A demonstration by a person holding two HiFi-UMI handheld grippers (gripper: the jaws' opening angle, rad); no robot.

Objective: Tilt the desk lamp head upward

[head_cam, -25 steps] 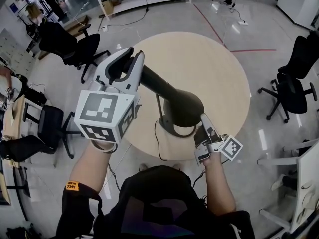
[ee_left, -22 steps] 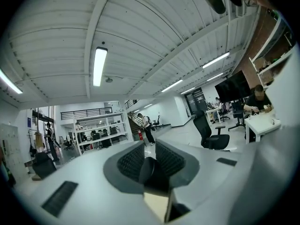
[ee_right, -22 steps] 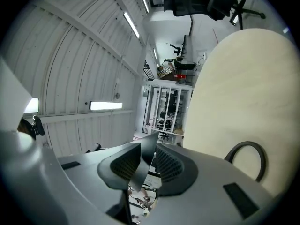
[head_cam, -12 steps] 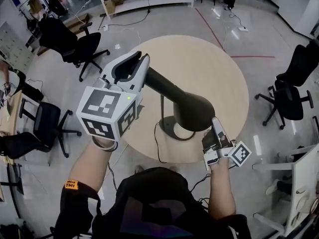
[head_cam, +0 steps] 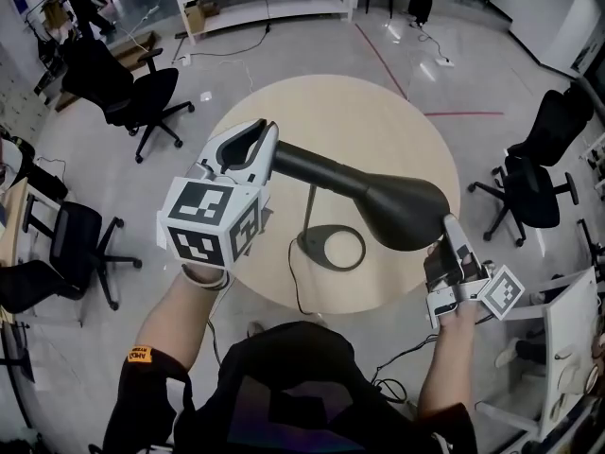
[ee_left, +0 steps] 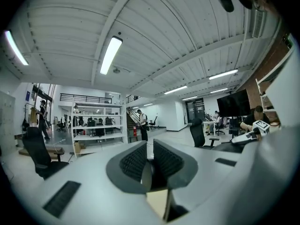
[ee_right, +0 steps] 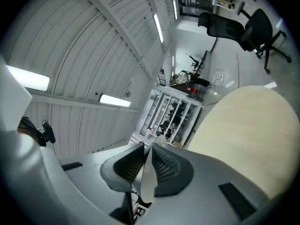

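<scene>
Left claw (head_cam: 257,142) is clamped on the narrow rear neck (head_cam: 307,168) of the desk lamp, its ribbed pads (ee_left: 133,162) drawn close around the dark tube in the left gripper view, probably to steady the lamp so the whole thing does not swing or tip while the head is moved. Right claw (head_cam: 446,230) pinches the rim of the lamp head (head_cam: 402,211); in the right gripper view a thin pale sheet, seemingly the shade's edge, sits squeezed between its pads (ee_right: 164,165). Holding the rim far from the joint gives the most leverage for tilting. The lamp head hangs above the round wooden surface (head_cam: 378,112), stretching from the left claw toward 4 o'clock, its wide mouth reaching the surface's edge at about 4 o'clock. Below it the ring-shaped base (head_cam: 333,250) rests near the 6 o'clock edge, with the thin stem (head_cam: 307,211) rising to the neck and a cord (head_cam: 294,287) trailing off toward 6 o'clock. Judging by the head lying nearly level, the tilt seems to be under way, with more lift at the rim possibly needed.
</scene>
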